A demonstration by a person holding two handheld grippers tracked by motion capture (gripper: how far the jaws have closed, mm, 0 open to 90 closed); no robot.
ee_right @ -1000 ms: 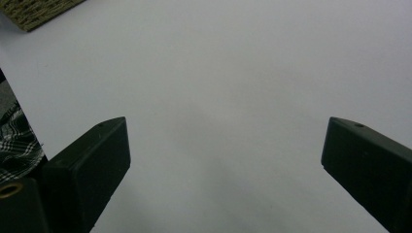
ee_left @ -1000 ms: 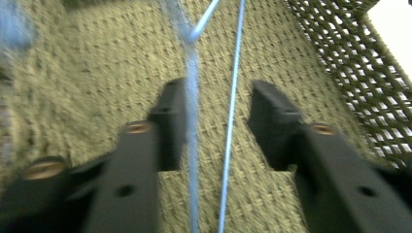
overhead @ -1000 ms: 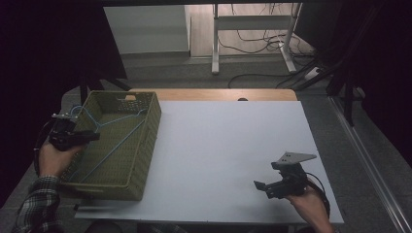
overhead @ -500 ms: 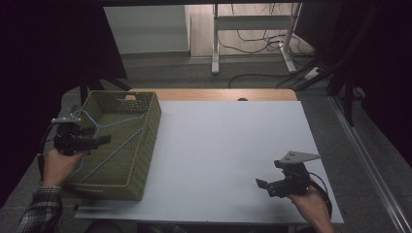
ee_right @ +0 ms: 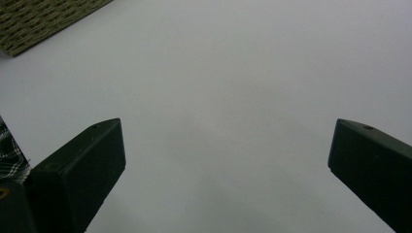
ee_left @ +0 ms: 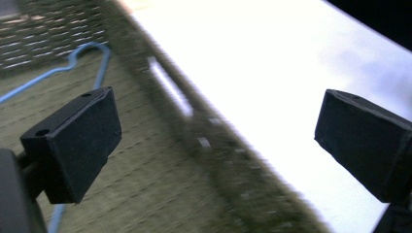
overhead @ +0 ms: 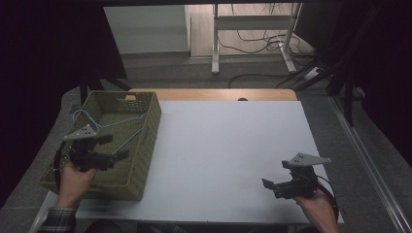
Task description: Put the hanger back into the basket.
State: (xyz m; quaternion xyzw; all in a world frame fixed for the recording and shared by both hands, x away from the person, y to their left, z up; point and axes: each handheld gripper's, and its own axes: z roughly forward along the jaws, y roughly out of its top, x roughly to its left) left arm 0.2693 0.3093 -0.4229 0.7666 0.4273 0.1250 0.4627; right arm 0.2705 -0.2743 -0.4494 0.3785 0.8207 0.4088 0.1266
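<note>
**High view: the hanger lies in the basket, just past your left jaws**

High view puts your left gripper over the near part of the olive woven basket, which sits on the left end of the white tabletop. The blue hanger lies on the basket floor, beyond and slightly to the left of your jaws. Its hook curls at the far left, and its thin bars run on toward the basket's right wall, so the long axis lies roughly across the basket.

In the left gripper view, your jaws stand wide apart with nothing between them. The left jaw hangs over the basket floor, the right jaw over the tabletop, and the basket's wall runs up between them, blurred. The hanger shows ahead of the left jaw, with a short stretch of blue wire also below that jaw.

Your right gripper sits at the near right of the tabletop, well apart from the basket. In the right gripper view its jaws are also spread wide and empty, with bare tabletop ahead and a basket corner far off at upper left.

Your left hand is plainly the nearer one. The reach looks to turn on swinging the left jaws off the wall and inward, so they straddle a bar crosswise.
</note>
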